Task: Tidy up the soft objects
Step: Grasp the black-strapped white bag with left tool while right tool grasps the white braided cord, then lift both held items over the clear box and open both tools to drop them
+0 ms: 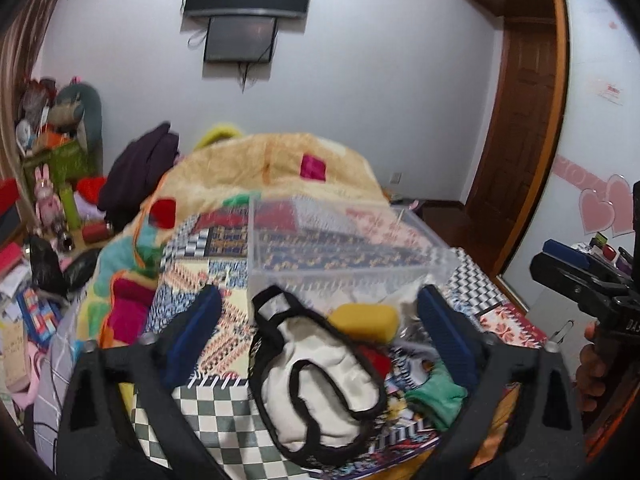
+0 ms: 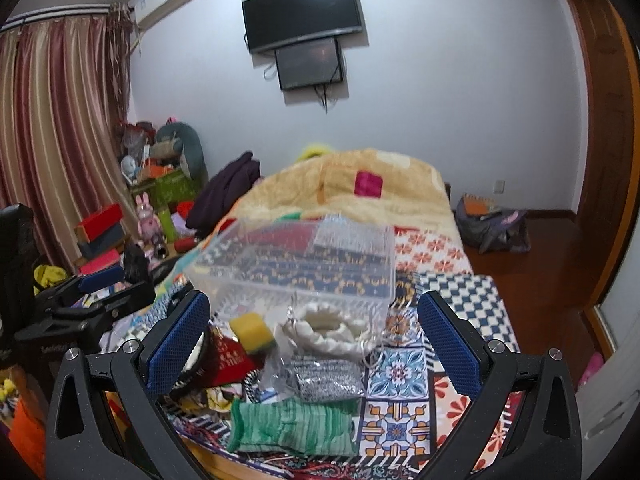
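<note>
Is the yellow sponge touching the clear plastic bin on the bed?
Cannot tell. In the right wrist view the yellow sponge sits just in front of the clear plastic bin, its top edge meeting the bin's front wall in the image, but no contact or gap shows plainly.

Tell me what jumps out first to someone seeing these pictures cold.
The clear plastic bin sits mid-bed on the loud patchwork bedspread. In front of it lies a heap of soft things: a yellow sponge, a green striped cloth at the near edge, and a white pouch with black trim. Both grippers, left and right, hover open over the pile.
</note>
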### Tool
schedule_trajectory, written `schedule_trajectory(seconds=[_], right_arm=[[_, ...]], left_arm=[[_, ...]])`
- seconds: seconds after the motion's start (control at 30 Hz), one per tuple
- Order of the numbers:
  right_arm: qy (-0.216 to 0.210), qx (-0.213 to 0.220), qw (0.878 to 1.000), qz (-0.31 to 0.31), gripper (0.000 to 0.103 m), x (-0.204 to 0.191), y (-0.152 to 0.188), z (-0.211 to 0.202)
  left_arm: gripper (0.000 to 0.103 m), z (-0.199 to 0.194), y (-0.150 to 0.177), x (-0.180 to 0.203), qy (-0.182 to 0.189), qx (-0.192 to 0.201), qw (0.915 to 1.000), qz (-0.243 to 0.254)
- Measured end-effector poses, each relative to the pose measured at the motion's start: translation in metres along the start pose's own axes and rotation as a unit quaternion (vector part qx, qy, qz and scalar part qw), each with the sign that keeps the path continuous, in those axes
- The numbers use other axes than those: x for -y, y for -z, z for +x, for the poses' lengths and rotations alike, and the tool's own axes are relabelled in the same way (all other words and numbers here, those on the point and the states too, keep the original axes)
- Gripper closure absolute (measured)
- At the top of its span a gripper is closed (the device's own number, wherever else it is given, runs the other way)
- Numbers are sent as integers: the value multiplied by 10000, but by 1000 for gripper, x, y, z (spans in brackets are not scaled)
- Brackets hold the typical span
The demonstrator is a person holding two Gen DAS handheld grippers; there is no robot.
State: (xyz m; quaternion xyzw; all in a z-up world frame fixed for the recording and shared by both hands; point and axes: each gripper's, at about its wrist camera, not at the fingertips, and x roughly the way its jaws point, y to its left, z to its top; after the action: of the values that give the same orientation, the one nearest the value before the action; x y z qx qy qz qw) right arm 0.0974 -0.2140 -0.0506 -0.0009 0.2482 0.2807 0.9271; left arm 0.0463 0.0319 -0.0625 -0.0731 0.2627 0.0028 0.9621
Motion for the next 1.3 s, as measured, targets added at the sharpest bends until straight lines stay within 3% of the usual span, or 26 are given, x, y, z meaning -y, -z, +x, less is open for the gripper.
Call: schedule_trajectory(seconds=[0.23,0.5,0.6,0.77,0.83,0.9,1.3], right_arm=[[6,-557,9984,32,12,9,13,32],[-3,-1109,9938,12,20,15,19,73],[-158,-1314,9912,11,35,12,21,84],[-396,-1579,9866,89,74,10,26,97],[-483,-1550,9867,119,88,11,26,95],[-500,-1477,9877,134,91,11,24,91],[-399,-610,9973,1,95,5,-5,44]], left_arm=[[32,32,17,-23,-136,-462,9988,-105],[54,63,34,-41,-2,-943,9954,-179],[66,69,38,-39,95,-1039,9945,-122],[79,68,39,-37,97,-978,9951,-60],[82,64,38,-35,108,-916,9957,-43],[84,60,36,-34,104,-857,9963,-16],[89,9,-7,-24,144,1,9999,-39]])
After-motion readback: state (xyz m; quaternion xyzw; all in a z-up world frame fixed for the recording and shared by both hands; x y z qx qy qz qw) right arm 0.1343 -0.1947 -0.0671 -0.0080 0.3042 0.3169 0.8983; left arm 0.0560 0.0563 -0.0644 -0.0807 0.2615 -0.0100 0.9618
